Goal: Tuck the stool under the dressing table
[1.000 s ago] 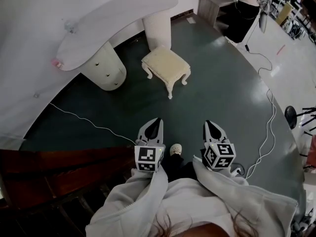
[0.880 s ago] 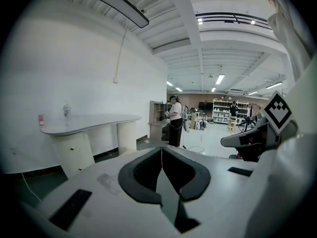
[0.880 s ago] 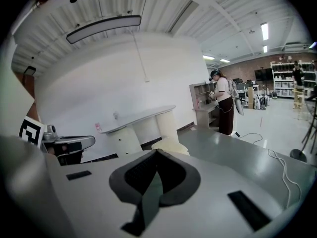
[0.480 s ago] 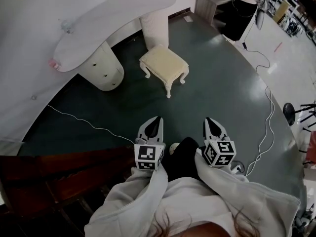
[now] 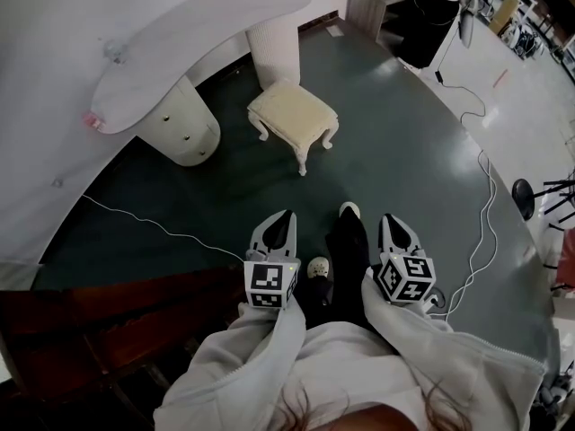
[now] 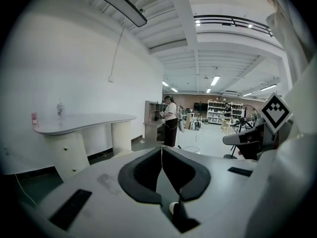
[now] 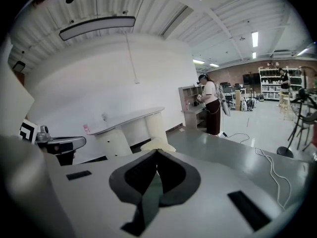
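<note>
Head view: stool [image 5: 292, 113] stands on the floor [image 5: 395, 133] just out from the dressing table [image 5: 180, 52], not yet under its surface, while left gripper [image 5: 284, 218] and right gripper [image 5: 390, 221] hang well short, fingers pressed together on nothing (empty carry, I judge, the stool being out of reach).

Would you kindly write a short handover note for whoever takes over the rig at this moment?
Left gripper: shut, empty.
Right gripper: shut, empty.
Stool: upright, out in front of the dressing table, beside its round leg, not under the top.
Done: nothing; the stool is untouched and both grippers are well short of it.
Left: walk up, then probably push the stool under the top, between the round leg and the drawer unit.
</note>
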The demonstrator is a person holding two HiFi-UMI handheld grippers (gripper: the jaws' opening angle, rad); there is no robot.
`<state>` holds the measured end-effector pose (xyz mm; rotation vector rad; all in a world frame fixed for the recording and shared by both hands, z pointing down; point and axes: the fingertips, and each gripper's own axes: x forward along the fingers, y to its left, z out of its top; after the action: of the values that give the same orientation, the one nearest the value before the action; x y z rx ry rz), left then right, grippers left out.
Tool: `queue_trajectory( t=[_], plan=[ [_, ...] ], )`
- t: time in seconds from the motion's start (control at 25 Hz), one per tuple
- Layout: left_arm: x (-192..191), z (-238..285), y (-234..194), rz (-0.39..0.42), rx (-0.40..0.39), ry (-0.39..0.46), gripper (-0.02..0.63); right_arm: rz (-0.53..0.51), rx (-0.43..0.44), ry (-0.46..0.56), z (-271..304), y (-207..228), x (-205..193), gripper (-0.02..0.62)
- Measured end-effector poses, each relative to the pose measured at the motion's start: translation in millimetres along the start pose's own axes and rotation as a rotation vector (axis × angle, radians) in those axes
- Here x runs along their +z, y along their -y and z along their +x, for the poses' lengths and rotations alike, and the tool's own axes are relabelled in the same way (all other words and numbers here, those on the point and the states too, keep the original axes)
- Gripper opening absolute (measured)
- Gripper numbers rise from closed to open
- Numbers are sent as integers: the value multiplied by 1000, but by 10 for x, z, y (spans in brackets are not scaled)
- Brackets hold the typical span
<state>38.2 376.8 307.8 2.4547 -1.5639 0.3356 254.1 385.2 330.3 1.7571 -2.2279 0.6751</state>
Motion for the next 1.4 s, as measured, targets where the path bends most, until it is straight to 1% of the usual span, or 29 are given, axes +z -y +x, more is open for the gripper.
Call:
queue_trajectory(
  t=[0.28, 0.44, 0.68, 1.12, 1.4],
  plan=[
    [24, 111, 37, -1, -2, -5, 14, -14, 12, -2, 75, 16, 48, 51],
    [76, 237, 23, -5, 10, 5, 14, -10, 20, -5, 169, 92, 92, 51],
    [225, 483, -11, -3, 29, 6, 14, -23, 29, 3, 376, 234, 341, 51],
    [306, 1065, -97, -43, 53, -20, 15, -45, 43, -32, 904, 571, 645, 51],
    [493, 1660, -294, -52, 78, -17, 14, -62, 56, -22, 1446, 865, 1055, 51]
  ],
)
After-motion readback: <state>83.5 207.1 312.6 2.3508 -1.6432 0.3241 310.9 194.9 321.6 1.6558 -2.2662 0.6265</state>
